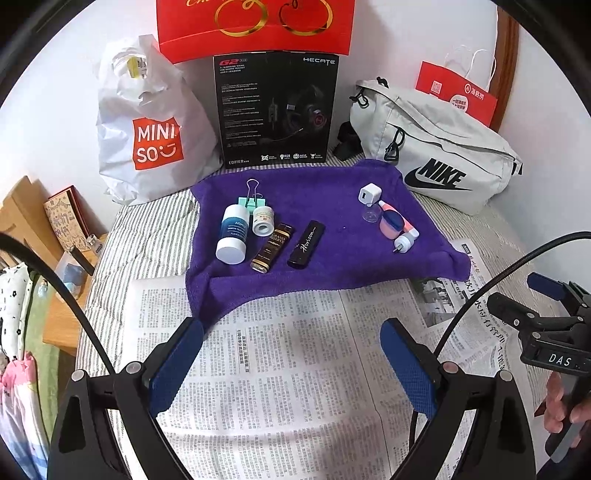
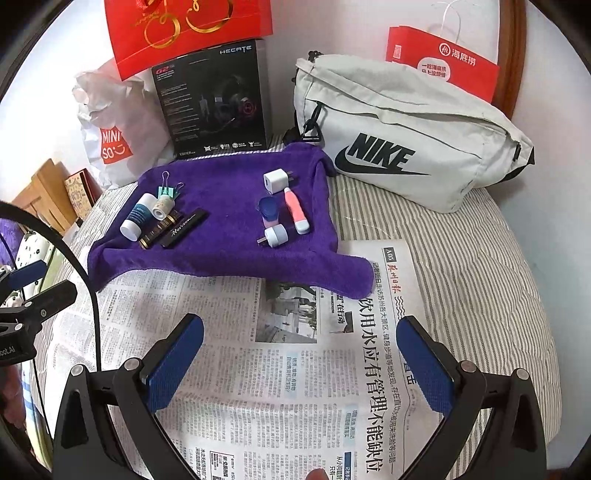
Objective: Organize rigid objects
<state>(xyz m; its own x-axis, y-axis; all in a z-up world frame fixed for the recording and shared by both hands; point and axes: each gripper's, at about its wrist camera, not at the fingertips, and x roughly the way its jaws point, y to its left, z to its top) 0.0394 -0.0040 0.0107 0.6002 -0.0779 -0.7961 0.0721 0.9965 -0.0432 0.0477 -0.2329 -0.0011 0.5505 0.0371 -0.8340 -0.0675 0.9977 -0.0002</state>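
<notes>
A purple towel (image 1: 314, 269) (image 2: 229, 258) lies on a newspaper (image 1: 280, 369) (image 2: 295, 369). On its left side sit a white and blue bottle (image 1: 232, 233) (image 2: 137, 217), a mint binder clip (image 1: 252, 199) (image 2: 168, 190), a small white jar (image 1: 263, 220) (image 2: 162, 207), a brown tube (image 1: 272, 248) (image 2: 159, 229) and a black case (image 1: 306, 244) (image 2: 184, 228). On its right side lie a white charger (image 1: 370, 194) (image 2: 276, 181), a pink device (image 1: 397, 221) (image 2: 295, 211) and a round plug (image 1: 403, 244) (image 2: 275, 236). My left gripper (image 1: 291, 354) and right gripper (image 2: 301, 354) hover open over the newspaper, both with nothing between their fingers.
Along the wall stand a white Miniso bag (image 1: 147, 125) (image 2: 114, 125), a black headset box (image 1: 277, 110) (image 2: 218, 99), a grey Nike bag (image 1: 439, 147) (image 2: 406, 129) and red paper bags (image 1: 255, 26) (image 2: 443, 62). A wooden stand (image 1: 33, 221) sits left of the bed.
</notes>
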